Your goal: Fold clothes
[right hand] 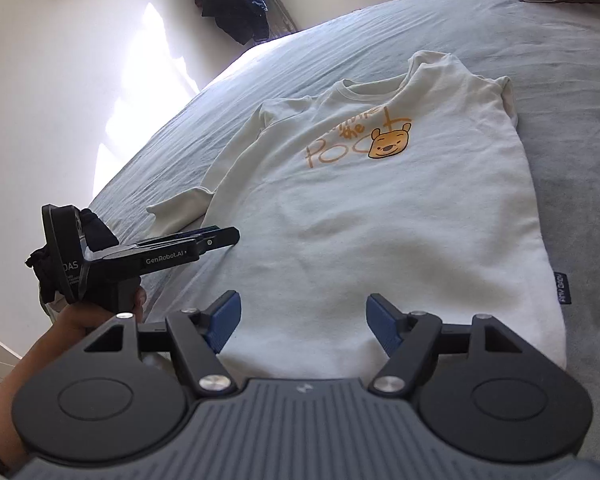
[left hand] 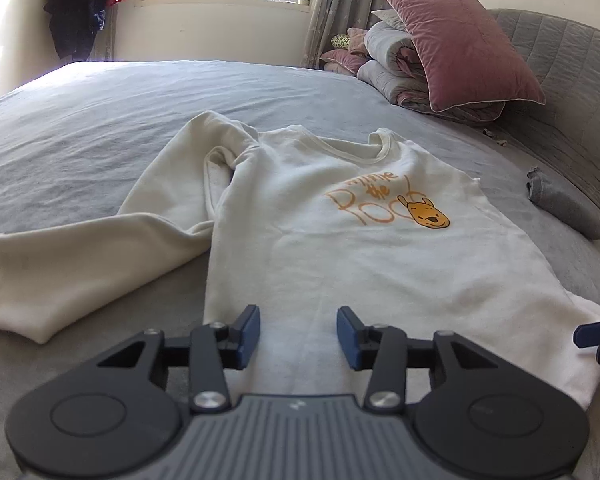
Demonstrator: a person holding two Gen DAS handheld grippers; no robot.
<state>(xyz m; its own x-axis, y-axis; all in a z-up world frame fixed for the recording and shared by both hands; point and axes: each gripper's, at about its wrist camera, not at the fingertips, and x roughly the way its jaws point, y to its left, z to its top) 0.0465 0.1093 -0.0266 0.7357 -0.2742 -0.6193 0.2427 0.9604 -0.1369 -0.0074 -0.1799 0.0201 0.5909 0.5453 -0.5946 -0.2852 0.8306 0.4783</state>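
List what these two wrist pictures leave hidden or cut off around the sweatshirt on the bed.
- Sweatshirt hem: left wrist view, behind the left gripper.
- Its second sleeve: right wrist view, folded under at the shoulder.
- Side label text: too small.
- Right gripper: left wrist view, cut by the edge.

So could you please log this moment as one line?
task: fold clothes | sweatshirt: flat on bed | left gripper: open, empty | right gripper: open, empty
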